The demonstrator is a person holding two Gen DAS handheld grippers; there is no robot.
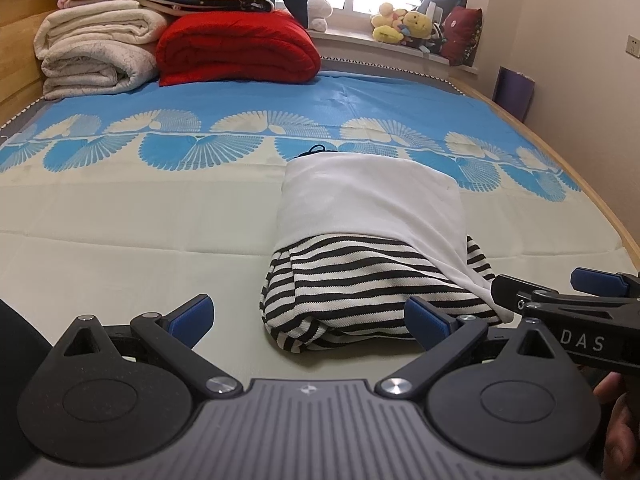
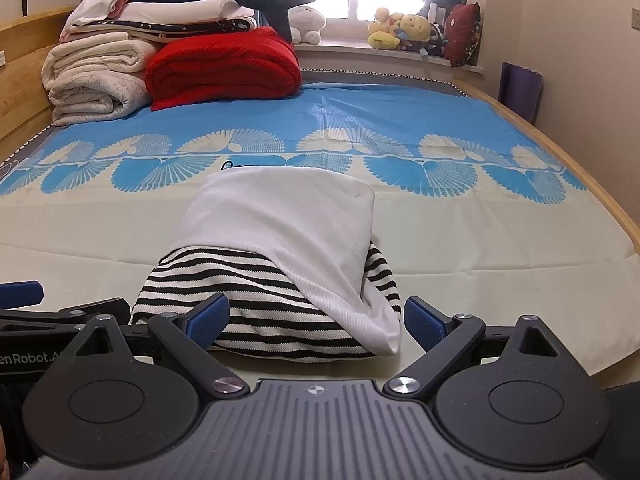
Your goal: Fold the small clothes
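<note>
A small folded garment lies on the bed sheet, a white layer (image 1: 372,200) draped over a black-and-white striped part (image 1: 360,292). My left gripper (image 1: 310,316) is open just in front of the garment's near left end; its right pad sits at the striped edge and holds nothing. My right gripper (image 2: 318,316) is also open. The striped end (image 2: 248,292) and the hanging white corner (image 2: 380,320) lie between its blue pads, unclamped. In the left wrist view the right gripper (image 1: 544,284) shows beside the white corner. The left gripper (image 2: 68,300) appears at the right wrist view's left edge.
The blue-and-cream sheet (image 1: 120,208) covers the bed. Folded cream blankets (image 1: 92,52) and a red quilt (image 1: 236,48) are stacked at the far left. Plush toys (image 1: 404,24) line the window sill. The wooden bed rail (image 1: 560,168) runs along the right.
</note>
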